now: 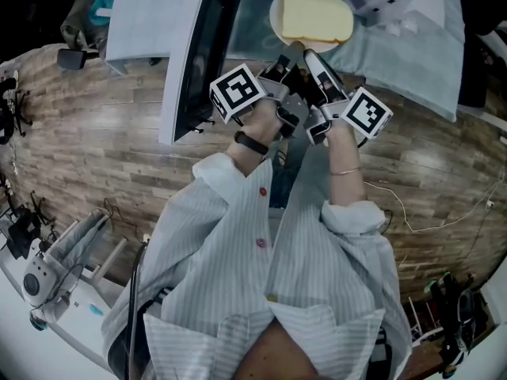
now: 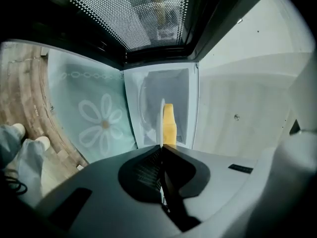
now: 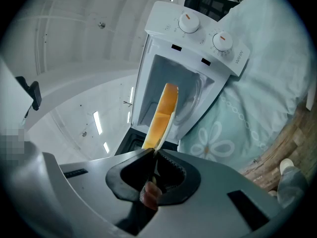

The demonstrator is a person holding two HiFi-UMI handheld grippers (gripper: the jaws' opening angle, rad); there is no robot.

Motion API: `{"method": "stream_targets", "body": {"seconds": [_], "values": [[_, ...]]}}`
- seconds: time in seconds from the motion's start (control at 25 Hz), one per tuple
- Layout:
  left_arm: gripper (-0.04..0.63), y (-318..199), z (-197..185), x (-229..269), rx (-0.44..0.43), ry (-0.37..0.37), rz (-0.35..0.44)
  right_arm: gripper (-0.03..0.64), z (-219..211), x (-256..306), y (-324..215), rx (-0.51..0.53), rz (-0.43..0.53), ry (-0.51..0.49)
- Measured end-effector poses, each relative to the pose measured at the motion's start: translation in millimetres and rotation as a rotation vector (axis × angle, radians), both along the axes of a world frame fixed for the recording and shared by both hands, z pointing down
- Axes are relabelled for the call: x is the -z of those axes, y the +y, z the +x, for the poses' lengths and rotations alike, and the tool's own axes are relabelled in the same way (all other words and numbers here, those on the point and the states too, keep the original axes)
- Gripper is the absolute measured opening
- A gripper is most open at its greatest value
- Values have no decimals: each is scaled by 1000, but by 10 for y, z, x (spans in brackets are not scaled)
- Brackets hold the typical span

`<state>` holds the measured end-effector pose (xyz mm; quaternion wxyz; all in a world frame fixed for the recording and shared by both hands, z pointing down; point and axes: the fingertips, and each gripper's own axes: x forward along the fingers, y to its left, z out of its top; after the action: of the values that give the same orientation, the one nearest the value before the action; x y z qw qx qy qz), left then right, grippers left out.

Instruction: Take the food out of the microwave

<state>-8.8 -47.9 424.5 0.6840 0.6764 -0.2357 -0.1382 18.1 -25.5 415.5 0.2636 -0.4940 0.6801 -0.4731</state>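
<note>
Food plate (image 1: 275,13) pinched in left hand-held gripper (image 2: 161,146), right hand-held gripper (image 3: 152,150)

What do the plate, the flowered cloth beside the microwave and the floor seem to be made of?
Plate: probably glazed ceramic, possibly melamine; it is white and smooth with a thin rim.
Cloth: soft fabric with a matte finish, pale green with printed daisies; it drapes over the edge.
Floor: wood or wood-look laminate, shown by the brown planks with grain.

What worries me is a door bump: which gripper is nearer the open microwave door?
The left gripper, clamped on the plate beside the door; the right gripper grips farther from it.
</note>
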Motion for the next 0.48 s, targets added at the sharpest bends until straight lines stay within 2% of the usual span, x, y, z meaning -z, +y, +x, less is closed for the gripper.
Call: {"method": "stream_targets", "body": {"seconds": [0.48], "values": [[15,68,134,275,2,14,14,47,128,274,70,-6,18,20]]}}
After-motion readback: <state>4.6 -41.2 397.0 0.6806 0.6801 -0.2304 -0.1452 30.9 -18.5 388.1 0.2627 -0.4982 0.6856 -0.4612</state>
